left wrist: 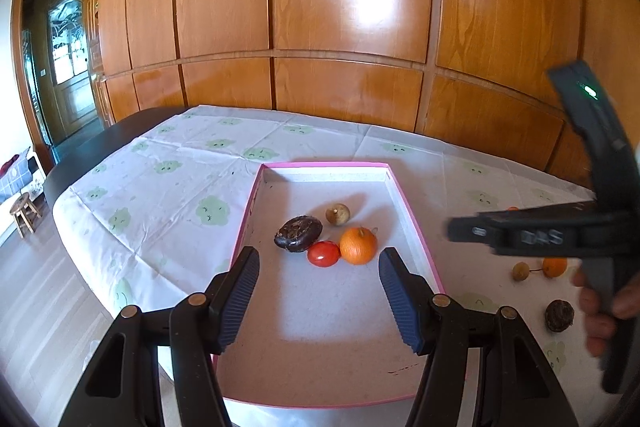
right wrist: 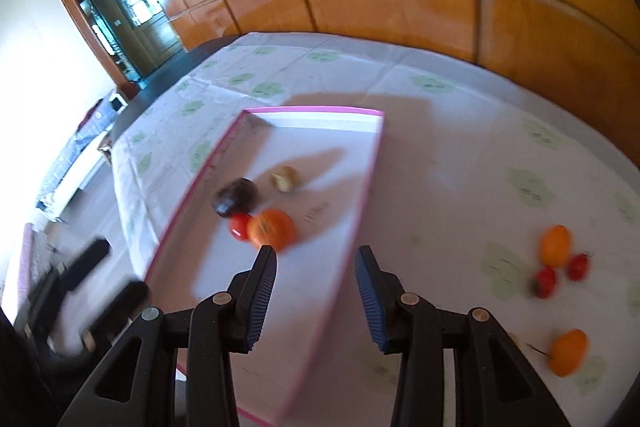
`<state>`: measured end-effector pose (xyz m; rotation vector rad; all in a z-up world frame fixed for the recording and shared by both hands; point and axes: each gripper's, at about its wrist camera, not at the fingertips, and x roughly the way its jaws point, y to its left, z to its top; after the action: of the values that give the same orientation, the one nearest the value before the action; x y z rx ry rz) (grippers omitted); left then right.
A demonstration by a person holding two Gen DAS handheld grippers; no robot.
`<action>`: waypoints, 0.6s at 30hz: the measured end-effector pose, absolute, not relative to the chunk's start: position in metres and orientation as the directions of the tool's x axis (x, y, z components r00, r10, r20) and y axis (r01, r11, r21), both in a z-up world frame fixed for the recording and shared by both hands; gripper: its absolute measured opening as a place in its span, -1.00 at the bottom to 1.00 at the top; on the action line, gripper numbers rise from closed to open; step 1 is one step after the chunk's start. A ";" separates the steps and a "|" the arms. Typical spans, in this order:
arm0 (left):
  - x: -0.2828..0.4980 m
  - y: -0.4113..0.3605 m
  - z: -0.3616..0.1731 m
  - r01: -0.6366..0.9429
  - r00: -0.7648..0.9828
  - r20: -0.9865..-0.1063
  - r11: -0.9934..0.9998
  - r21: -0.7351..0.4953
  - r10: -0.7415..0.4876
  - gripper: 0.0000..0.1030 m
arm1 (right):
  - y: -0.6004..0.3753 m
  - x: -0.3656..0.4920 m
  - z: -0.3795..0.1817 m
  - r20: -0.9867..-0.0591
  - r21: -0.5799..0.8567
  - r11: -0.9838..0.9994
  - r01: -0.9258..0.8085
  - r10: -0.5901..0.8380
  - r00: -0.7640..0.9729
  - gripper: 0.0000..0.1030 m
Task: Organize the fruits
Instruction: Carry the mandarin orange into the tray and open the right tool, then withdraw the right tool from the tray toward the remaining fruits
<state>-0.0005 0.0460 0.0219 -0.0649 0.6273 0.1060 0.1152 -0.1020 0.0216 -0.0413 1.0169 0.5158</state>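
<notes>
Both grippers hang wide and empty over the pink-rimmed tray: left gripper, right gripper. Inside the tray, an orange touches a tomato. Blurred lettering on the right tool's body, seen from the left wrist, is unreadable.

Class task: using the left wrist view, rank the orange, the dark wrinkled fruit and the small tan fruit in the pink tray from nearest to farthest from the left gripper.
Measured from the left gripper:
1. Orange, just ahead, slightly right of centre.
2. Dark wrinkled fruit, ahead and to the left, a little farther back.
3. Small tan fruit, farthest, behind the other two toward the tray's far end.
</notes>
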 end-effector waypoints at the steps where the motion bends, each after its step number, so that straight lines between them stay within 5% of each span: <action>1: -0.001 0.045 0.023 -0.115 0.806 -0.586 0.993 -0.026 0.079 0.22 | -0.111 0.112 0.022 -0.821 0.194 0.886 -0.422 0.382 0.425 -0.19; 18: -0.008 0.019 0.034 -0.058 0.828 -0.556 0.997 0.045 0.073 0.22 | -0.254 0.088 0.041 -0.796 0.137 0.968 -0.210 0.234 0.558 -0.19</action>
<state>-0.0078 0.0190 0.0342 0.0261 0.5913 0.0693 0.0885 -0.2543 0.0415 0.0268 0.9428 0.2620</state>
